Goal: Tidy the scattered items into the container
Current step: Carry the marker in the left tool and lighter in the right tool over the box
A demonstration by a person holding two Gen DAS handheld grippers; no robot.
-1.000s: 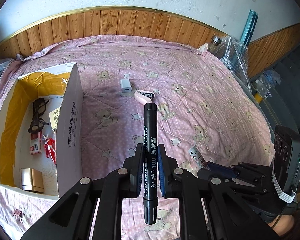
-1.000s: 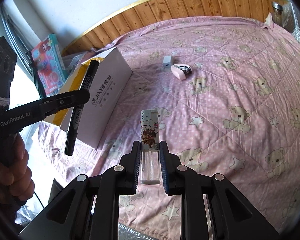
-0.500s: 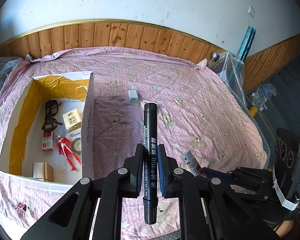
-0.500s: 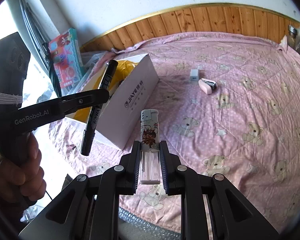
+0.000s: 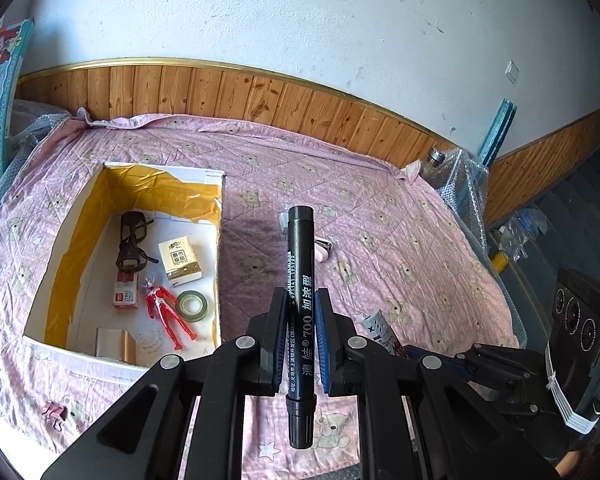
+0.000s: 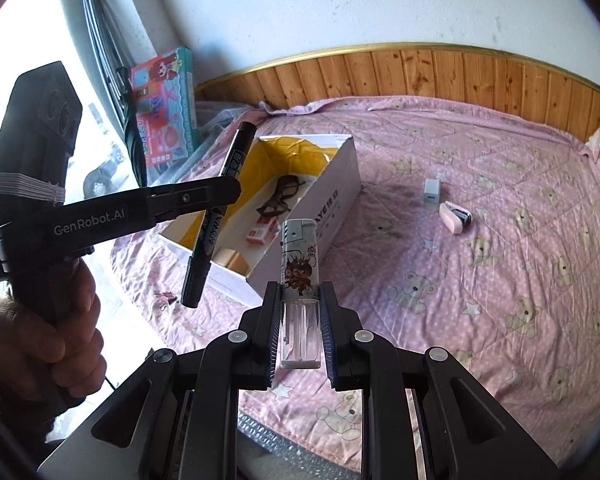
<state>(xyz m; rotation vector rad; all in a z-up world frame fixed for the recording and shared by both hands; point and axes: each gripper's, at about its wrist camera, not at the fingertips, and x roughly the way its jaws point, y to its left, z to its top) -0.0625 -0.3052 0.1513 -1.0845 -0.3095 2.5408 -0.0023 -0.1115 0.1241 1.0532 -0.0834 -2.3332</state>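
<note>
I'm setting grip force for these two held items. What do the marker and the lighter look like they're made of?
Black marker: looks like hard plastic with a smooth, slightly glossy finish; light glints along the printed barrel.

Lighter: apparently clear plastic at the lower body, since the inner walls show through; a printed cartoon wrap above; a silvery, probably metal cap on top.

Both look rigid and slippery.

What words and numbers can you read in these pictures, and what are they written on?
"GenRobot.AI": on the left gripper.
"AOWA": on the black marker.
"700", with Chinese characters beside it: on the same marker.
"YE", partly hidden: on the side of the white box.
Small print on the tissue pack and red-and-white pack: too small to read.
</note>
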